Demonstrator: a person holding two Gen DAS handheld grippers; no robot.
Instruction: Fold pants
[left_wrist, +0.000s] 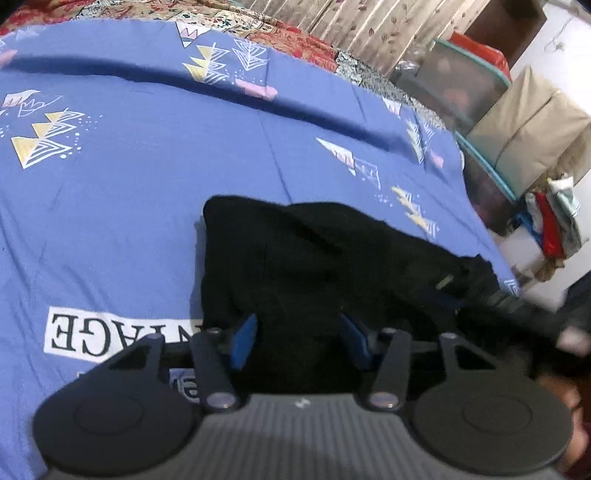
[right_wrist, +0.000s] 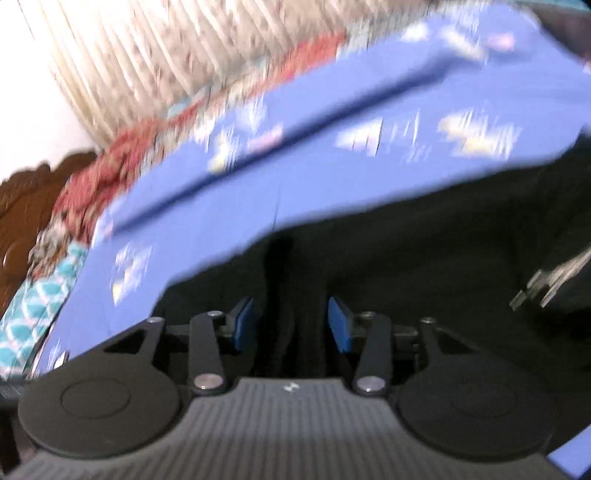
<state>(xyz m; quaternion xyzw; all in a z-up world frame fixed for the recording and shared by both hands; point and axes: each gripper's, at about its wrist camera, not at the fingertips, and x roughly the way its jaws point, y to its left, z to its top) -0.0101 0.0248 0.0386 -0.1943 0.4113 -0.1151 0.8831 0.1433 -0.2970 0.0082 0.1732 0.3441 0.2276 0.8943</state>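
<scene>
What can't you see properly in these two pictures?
- Right wrist view: the blue bedsheet's print is smeared by motion blur.
- Both views: the black pants are too dark to show folds or legs.
- Left wrist view: white label lettering is partly covered by the left gripper and pants.
- Right wrist view: whether the right gripper pinches cloth.

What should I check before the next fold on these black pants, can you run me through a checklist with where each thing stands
1. Black pants lie on the blue bedsheet: ok.
2. Left gripper over the pants, jaws apart around dark cloth: ok.
3. Left pads pressing on the cloth: cannot tell.
4. Right gripper has a ridge of pants cloth between its blue pads: ok, but whether it is pinched: cannot tell.
5. Pants lying flat: not ok, bunched and rumpled.
6. Bare sheet beyond the pants for the fold: ok.
</scene>
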